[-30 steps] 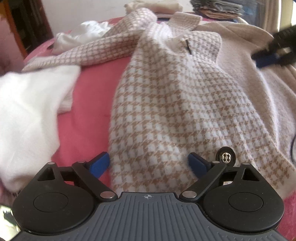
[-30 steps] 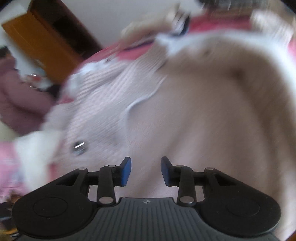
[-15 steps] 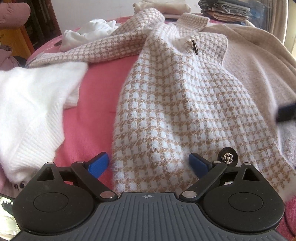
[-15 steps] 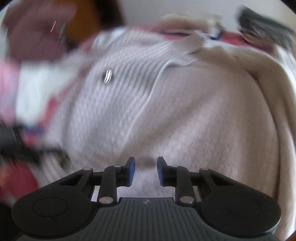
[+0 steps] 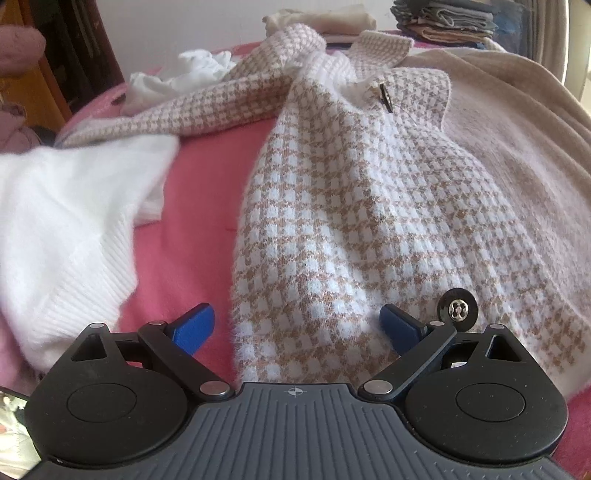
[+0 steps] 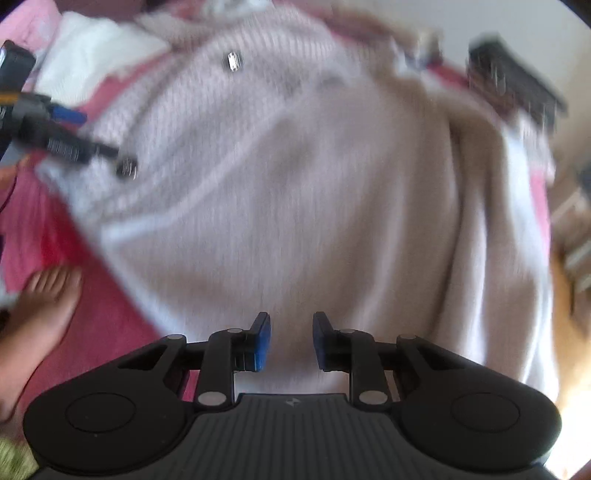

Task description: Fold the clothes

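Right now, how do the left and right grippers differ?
The left gripper has its jaws spread wide, straddling the checked cardigan's hem; the right gripper shows only a narrow gap after closing in, with nothing visibly pinched. The left view is sharp, the right view blurred. Both point down at the cardigan.

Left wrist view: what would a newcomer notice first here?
The checked cardigan spread across the pink bed fills the middle, with a dark button near its hem. A white sweater lies at its left, and folded clothes are stacked at the back.
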The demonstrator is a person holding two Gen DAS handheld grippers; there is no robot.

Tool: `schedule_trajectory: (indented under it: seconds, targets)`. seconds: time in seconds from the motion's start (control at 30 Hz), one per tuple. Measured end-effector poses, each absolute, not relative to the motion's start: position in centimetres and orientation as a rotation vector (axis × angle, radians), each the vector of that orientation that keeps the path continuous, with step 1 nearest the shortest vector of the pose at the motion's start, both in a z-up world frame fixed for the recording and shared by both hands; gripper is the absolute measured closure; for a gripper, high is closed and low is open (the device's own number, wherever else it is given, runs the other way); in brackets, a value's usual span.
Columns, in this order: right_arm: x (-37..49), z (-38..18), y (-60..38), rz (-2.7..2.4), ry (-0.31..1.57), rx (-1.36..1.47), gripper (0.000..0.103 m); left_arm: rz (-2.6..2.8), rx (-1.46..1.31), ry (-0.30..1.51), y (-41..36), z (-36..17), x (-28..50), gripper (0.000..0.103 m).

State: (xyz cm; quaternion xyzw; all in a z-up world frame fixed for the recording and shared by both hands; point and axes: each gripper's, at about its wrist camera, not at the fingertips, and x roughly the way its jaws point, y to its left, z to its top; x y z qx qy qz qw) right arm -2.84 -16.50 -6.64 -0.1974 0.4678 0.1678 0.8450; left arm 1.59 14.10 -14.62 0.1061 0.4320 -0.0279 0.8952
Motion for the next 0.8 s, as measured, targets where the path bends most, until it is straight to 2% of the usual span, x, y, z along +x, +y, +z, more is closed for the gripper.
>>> schedule_trajectory:
  seconds: [0.13,0.23,0.37,0.53,0.67,0.8]
  targets:
    - [0.6,-9.2,-16.7,0.319,1.002,-0.388,0.076,-0.036,0.220,0.887,14.0,-14.6,1.4,0.006]
    - [-0.7,-10.3,-19.5,0.286,1.042,-0.291,0.076,-0.018,0.202,0.894,14.1,-14.4,1.3,0.006]
    - [-4.1,-8.4,-22.5,0.256,1.094,-0.190,0.078,-0.007,0.229,0.859,13.6,-13.3,0.7,0.006]
    - [-5.1,-3.9,-22.5,0.283,0.965,-0.118,0.076,-0.067,0.279,0.737,12.5,-10.7,-2.2,0.006]
    - [-3.0,-3.1,-21.3,0.446,0.964,0.098,0.076,-0.238,0.269,0.662,11.7,-8.9,-5.2,0.006]
    - [-1.2,-5.7,-19.3,0.571,1.055,0.340,0.071,-0.445,0.253,0.675,10.7,-9.3,-6.6,0.006]
